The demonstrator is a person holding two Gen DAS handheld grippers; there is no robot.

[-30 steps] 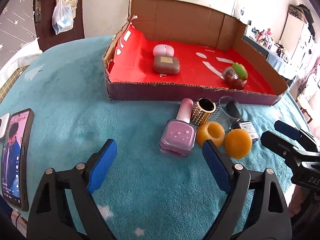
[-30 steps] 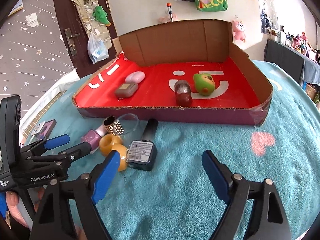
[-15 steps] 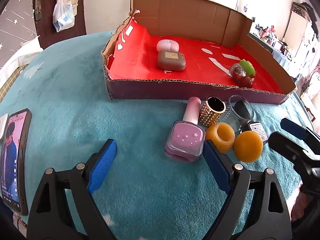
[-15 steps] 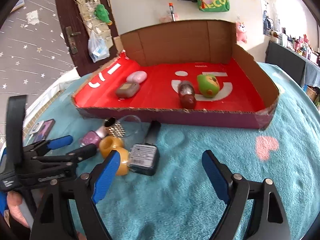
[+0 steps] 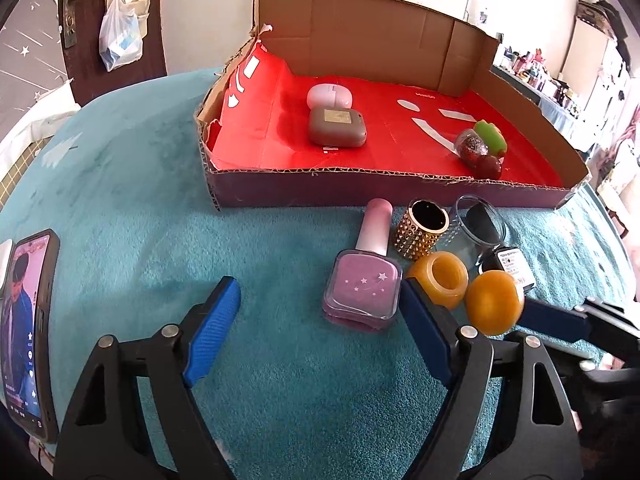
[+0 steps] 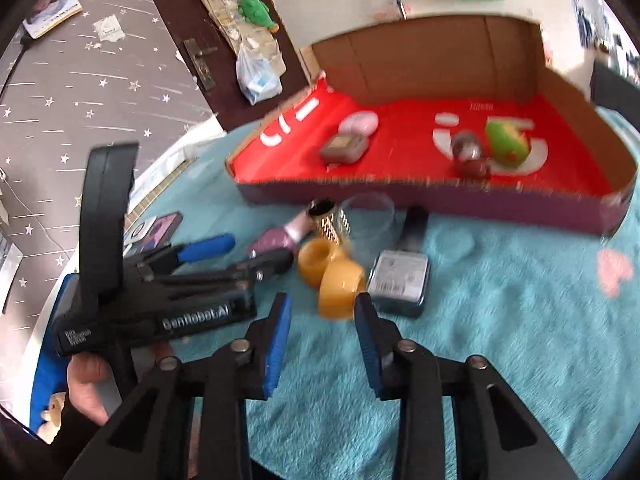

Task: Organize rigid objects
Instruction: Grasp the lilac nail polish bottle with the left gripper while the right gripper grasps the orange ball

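A cardboard box (image 5: 304, 194) with a red floor holds a pink case (image 5: 330, 96), a brown case (image 5: 337, 127), a glittery bottle (image 5: 478, 152) and a green toy (image 5: 491, 136). In front of it on the teal cloth lie a pink polish bottle (image 5: 362, 286), a gold studded ring (image 5: 422, 234), a clear jar (image 5: 478, 226), a dark bottle (image 6: 400, 276) and two orange rings (image 5: 444, 284) (image 5: 495, 307). My left gripper (image 5: 320, 334) is open, just short of the pink bottle. My right gripper (image 6: 322, 332) is open but narrowed, just in front of the near orange ring (image 6: 340, 288).
A phone (image 5: 26, 328) with a lit screen lies at the left edge of the cloth. A door with a hanging plastic bag (image 5: 120, 38) stands behind. Shelves with small items (image 5: 560, 84) are at the far right.
My right gripper has swung left toward the orange rings and its jaws have narrowed. My left gripper has crept forward toward the pink bottle.
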